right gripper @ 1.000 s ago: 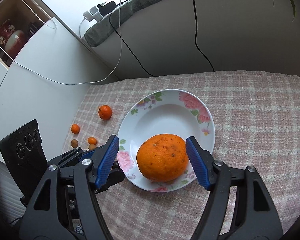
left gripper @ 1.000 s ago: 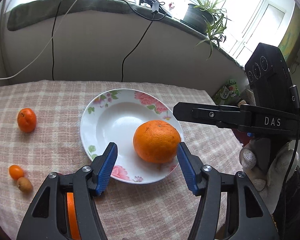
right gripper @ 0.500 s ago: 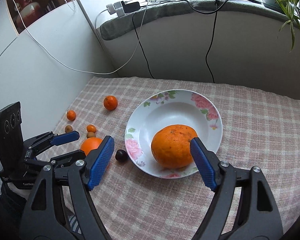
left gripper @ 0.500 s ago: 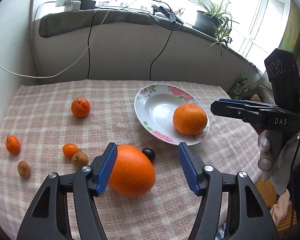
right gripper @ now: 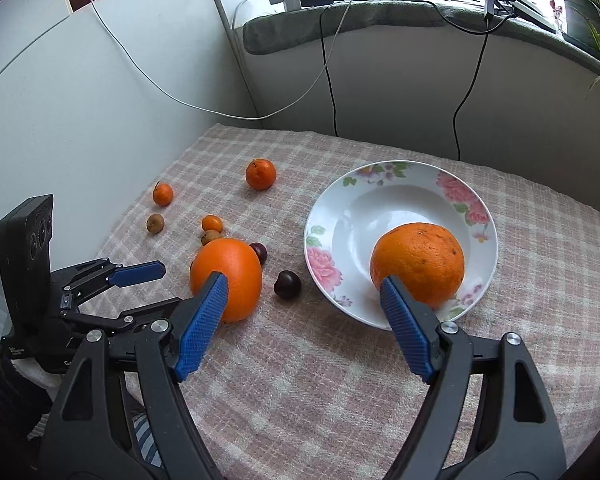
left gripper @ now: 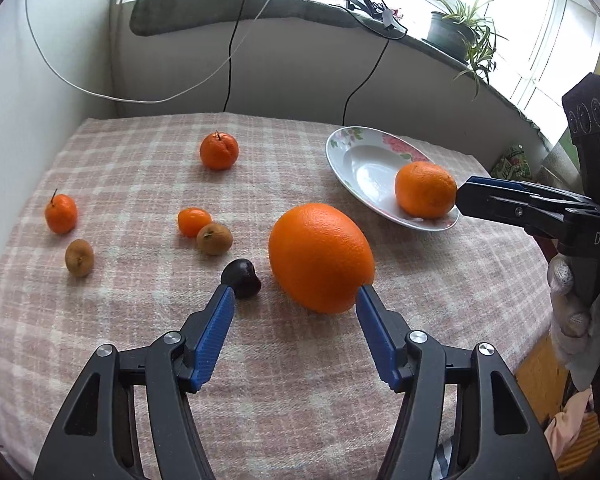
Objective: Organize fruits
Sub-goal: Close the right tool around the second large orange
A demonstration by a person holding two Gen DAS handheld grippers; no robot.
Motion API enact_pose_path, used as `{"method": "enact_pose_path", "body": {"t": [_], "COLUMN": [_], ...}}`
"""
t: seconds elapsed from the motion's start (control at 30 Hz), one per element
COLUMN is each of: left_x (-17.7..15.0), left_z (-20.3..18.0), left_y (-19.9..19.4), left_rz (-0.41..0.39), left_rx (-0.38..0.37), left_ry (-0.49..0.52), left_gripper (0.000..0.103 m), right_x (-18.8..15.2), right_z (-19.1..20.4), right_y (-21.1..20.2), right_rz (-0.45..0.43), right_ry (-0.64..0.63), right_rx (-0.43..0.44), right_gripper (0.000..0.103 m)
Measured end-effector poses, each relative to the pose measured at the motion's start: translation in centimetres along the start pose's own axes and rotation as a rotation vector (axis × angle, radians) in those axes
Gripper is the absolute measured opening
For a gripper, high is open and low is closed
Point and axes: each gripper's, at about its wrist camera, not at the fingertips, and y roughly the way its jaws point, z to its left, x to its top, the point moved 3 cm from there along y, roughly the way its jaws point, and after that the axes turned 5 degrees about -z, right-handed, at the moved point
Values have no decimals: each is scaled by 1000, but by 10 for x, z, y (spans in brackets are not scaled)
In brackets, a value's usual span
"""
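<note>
Orange (left gripper: 321, 257) amid bare cloth (left gripper: 300, 380)

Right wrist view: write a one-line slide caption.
Open right hand-held gripper above a checked cloth, one orange in the floral plate, another orange outside.

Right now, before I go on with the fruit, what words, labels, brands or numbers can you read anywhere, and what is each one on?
"DAS": white letters on the black body of the right gripper, seen from the left wrist.
Small white print low on the left gripper's housing, seen from the right wrist: too small to read.
Green packet past the table edge: print blurred, unreadable.
</note>
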Motion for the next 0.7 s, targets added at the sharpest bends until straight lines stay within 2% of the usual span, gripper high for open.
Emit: {"method": "enact_pose_path", "body": {"t": [0.4, 0.7], "left_x": [0, 0], "left_z": [-5, -1], "left_y": [12, 20], "left_rz": [-1, 19], "left_rx": [-100, -140], "left_ry": [-20, -39], "left_gripper": [61, 60], "right_x": [-6, -4], "right_z": [12, 15], "right_y": [44, 75], "right_rz": [168, 227], "right_ry": [157, 218], "right_rx": [220, 281], "right_gripper": [81, 81]}}
